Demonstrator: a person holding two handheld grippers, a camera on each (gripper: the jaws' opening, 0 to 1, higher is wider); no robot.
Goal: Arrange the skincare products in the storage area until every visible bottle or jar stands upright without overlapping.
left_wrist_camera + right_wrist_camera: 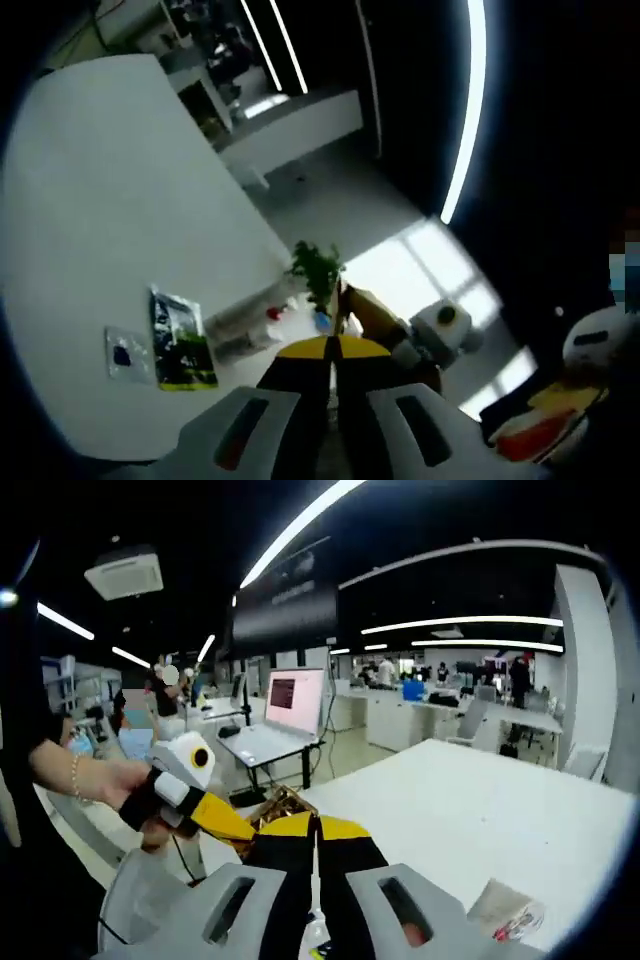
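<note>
In the left gripper view my left gripper (335,347) points past a white table's edge, its yellow-and-black jaws pressed together with nothing seen between them. My right gripper (350,300) comes in just beyond it, tip close to tip. In the right gripper view my right gripper (316,825) is shut the same way above the white table (480,810). A hand (105,780) holds my left gripper (250,832) at the left. A crinkled gold thing (280,804) sits where the two tips meet; what it is stays unclear. A bottle or jar cannot be made out.
A green-and-black packet (182,342) and a clear packet (125,355) lie on the white table (110,210). Another clear packet with red print (508,910) lies near my right gripper. A potted plant (318,270) stands on the floor. A laptop (292,705) sits on a desk behind.
</note>
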